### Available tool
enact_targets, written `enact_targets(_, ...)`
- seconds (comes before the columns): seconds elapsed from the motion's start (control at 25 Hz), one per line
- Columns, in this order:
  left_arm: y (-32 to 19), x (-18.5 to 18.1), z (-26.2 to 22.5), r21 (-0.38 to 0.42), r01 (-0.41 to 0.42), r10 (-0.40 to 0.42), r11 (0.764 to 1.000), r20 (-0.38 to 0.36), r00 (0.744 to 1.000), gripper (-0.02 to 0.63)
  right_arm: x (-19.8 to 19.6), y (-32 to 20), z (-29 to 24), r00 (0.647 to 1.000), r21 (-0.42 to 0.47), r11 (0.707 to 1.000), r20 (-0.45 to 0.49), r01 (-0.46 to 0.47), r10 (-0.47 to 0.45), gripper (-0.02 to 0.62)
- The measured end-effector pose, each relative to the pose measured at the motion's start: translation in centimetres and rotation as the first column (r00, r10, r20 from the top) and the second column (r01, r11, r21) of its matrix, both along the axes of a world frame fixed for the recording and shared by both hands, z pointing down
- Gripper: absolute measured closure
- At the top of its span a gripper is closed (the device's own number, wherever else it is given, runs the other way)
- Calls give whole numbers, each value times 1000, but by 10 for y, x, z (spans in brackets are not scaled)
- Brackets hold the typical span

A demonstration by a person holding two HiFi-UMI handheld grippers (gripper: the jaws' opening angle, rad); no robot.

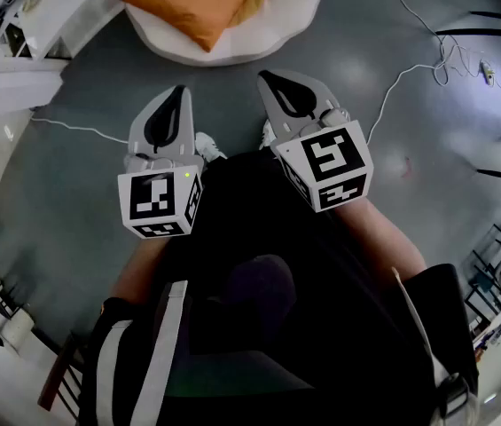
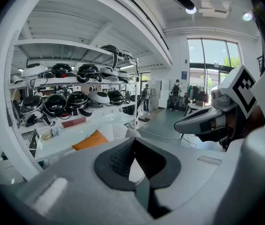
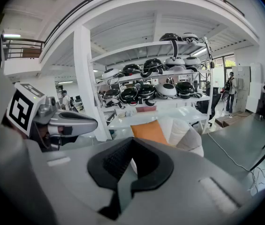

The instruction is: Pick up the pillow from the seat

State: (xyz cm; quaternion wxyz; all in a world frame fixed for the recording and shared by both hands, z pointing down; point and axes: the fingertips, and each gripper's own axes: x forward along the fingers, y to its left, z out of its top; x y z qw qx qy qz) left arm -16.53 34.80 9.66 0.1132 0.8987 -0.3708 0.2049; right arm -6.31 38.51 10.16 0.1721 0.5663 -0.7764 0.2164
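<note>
An orange pillow (image 1: 192, 3) lies on a round white seat (image 1: 281, 27) at the top of the head view. It shows again as the orange pillow (image 3: 148, 131) ahead in the right gripper view and the pillow (image 2: 91, 140) in the left gripper view. My left gripper (image 1: 172, 96) and right gripper (image 1: 277, 82) hang side by side over the grey floor, short of the seat. Both are shut with nothing between their jaws. The left gripper (image 2: 133, 142) and right gripper (image 3: 131, 143) point toward the seat.
White tables and shelves stand at the left (image 1: 11, 69). Shelves of helmets (image 3: 155, 86) rise behind the seat. White cables (image 1: 410, 69) run over the floor at the right, near black stand legs (image 1: 498, 25). People stand far off by the windows (image 2: 175, 90).
</note>
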Motion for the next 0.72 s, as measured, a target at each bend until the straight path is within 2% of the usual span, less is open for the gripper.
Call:
enact_targets(0.4,0,9,-3,11,7,-7,1000,4,1000,603,5,0,-6,1000,19,1000,12,13,-13,594)
enact_targets(0.72,6,33,-7,30,12,-12,999,7,1000,603,24,5,-13,999,57,998,37,29,-31,594)
